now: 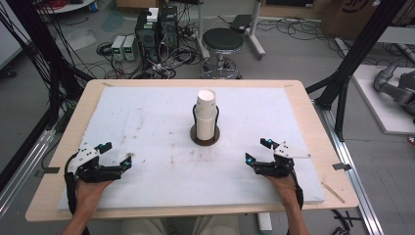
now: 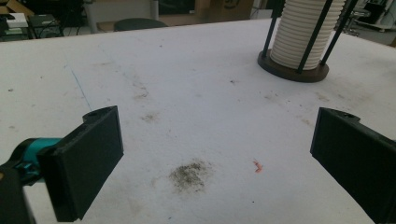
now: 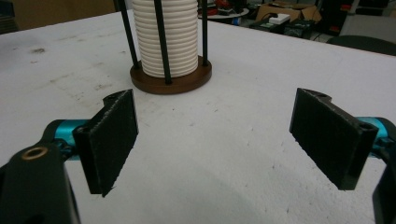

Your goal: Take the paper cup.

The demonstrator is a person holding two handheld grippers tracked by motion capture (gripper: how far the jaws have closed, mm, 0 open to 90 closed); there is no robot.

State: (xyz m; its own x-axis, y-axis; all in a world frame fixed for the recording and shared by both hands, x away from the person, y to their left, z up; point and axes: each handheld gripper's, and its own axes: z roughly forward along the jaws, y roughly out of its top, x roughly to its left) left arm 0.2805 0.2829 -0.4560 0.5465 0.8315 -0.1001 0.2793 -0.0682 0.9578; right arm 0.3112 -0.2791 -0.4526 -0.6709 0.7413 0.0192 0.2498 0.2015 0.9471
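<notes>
White foam-topped wooden bench (image 1: 147, 122), stained. Tall stack of white ribbed paper cups (image 1: 206, 116) upright in round brown rod-caged holder (image 1: 204, 136), bench centre. Left gripper (image 1: 128, 163) and right gripper (image 1: 258, 151) near front edge, fingers spread, empty. Stack ahead between both; right slightly nearer.

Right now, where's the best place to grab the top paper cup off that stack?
Probably the top cup by its side wall just under the rim, from above. It stands clear over the black rods that cage the stack lower down on the round base.
</notes>
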